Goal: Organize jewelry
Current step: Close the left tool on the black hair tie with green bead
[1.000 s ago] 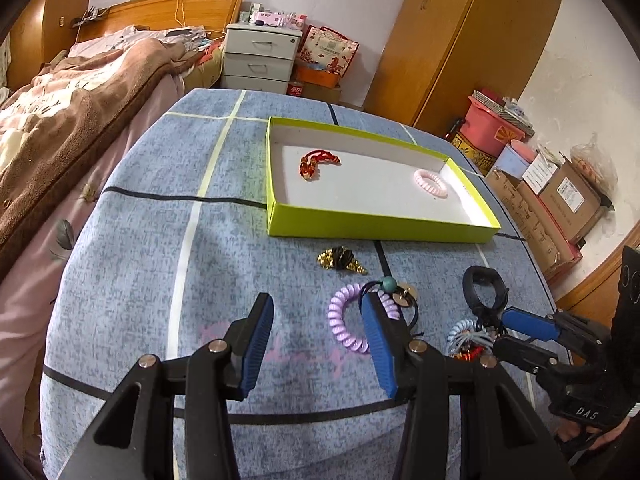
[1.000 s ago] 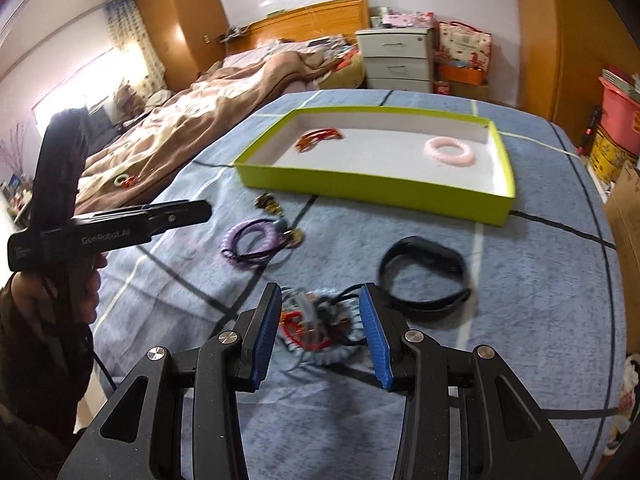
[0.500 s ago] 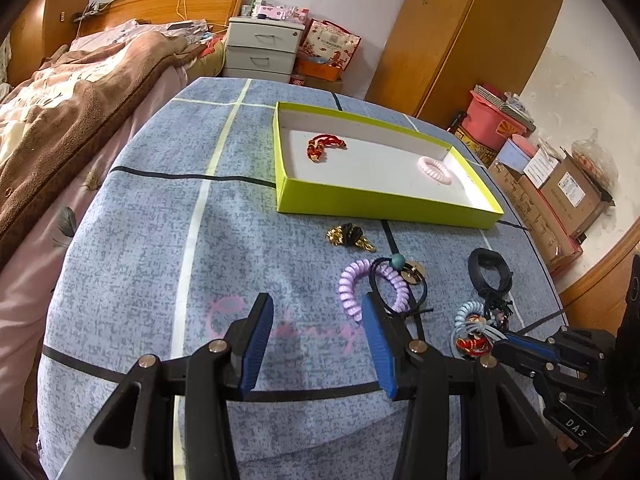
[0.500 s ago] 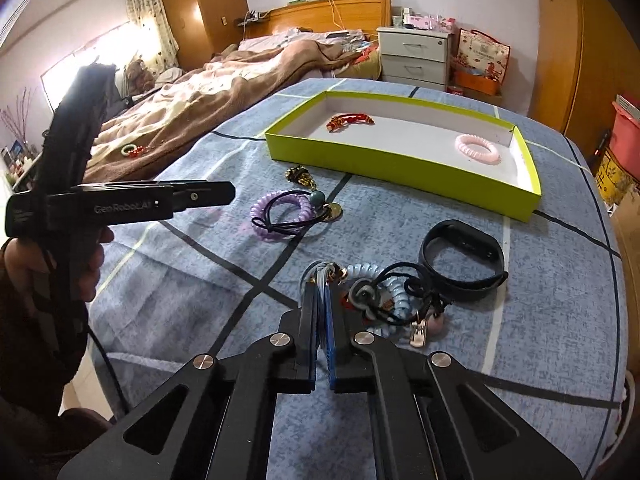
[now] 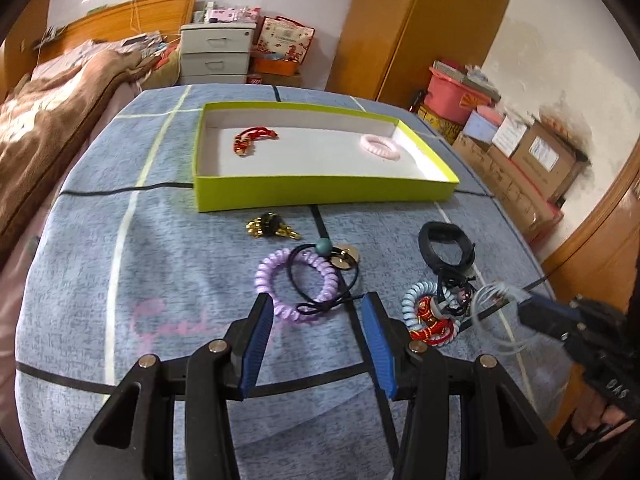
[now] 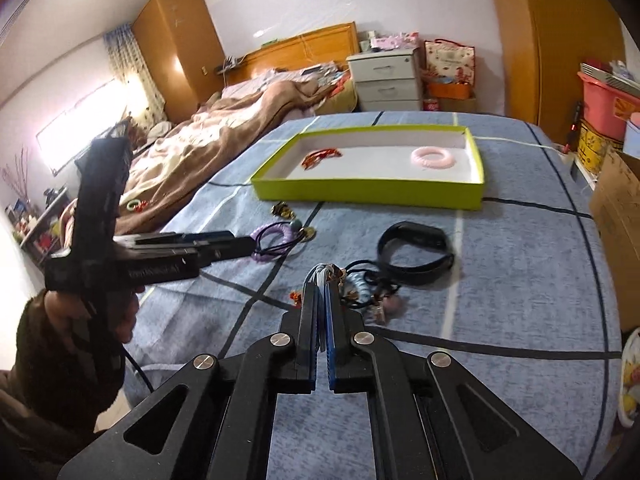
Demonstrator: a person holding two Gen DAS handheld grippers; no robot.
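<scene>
Jewelry lies scattered on a blue-grey checked cloth [image 5: 168, 264] over the counter, in front of a lime-green tray [image 5: 320, 194]. Inside the tray rest a red-and-gold bracelet [image 5: 253, 140] near its left end and a pink coil hair tie [image 5: 380, 147] near its right end, well apart. Just outside the tray's front wall sits a small gold-and-black piece [image 5: 270, 226]. Nearer the cameras a lilac coil hair tie [image 5: 294, 286] overlaps a thin black elastic with a teal bead [image 5: 323, 246]. A black wristband [image 6: 416, 250] lies to the right, beside a tangle with a pale blue coil tie [image 5: 416, 300] and a red-and-gold ornament [image 5: 430, 326]. The right claw [image 6: 322, 280] is pressed together, pinching a bundle of thin pale grey-blue loops [image 5: 490, 298] at the edge of that tangle. The left claw [image 5: 318, 312] hovers spread over the lilac tie, its pads clear of it, gripped by a person's hand [image 6: 94, 312].
</scene>
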